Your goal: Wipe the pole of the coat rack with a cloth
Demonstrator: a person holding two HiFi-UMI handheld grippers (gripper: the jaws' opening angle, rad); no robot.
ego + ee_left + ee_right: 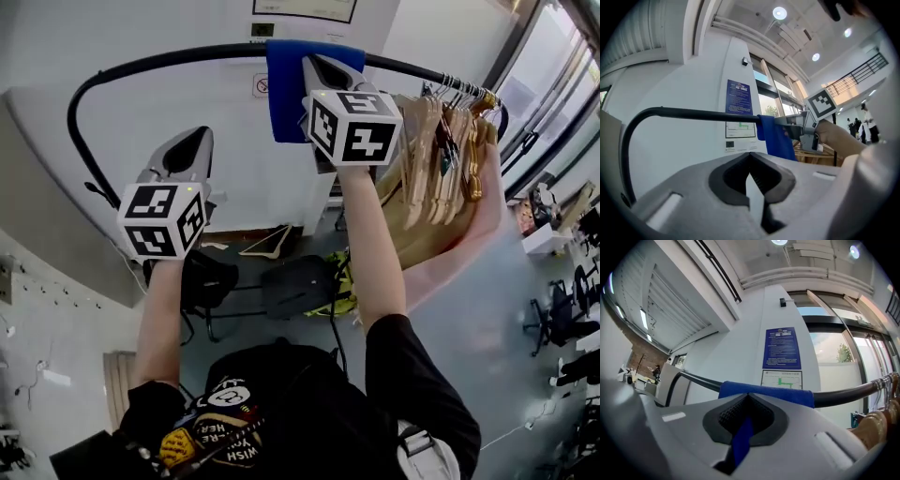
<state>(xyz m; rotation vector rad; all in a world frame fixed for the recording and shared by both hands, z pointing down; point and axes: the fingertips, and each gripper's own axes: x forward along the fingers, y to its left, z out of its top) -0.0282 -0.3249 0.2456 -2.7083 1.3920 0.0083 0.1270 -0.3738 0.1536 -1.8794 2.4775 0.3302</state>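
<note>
Gripping cloth (pixel 286 89) draped over pole (pixel 169 58): right tongs (pixel 323 64) | left tongs (pixel 192 141) closed, empty, apart from cloth

Items by count: one black pole (pixel 159 59); one blue cloth (pixel 284 94); two grippers, the left gripper (pixel 194 141) and the right gripper (pixel 317 64), each with one marker cube (pixel 161 218); one bunch of wooden hangers (pixel 436 159), too closely packed to count; one loose hanger (pixel 267 244) on the floor (pixel 487 319).
</note>
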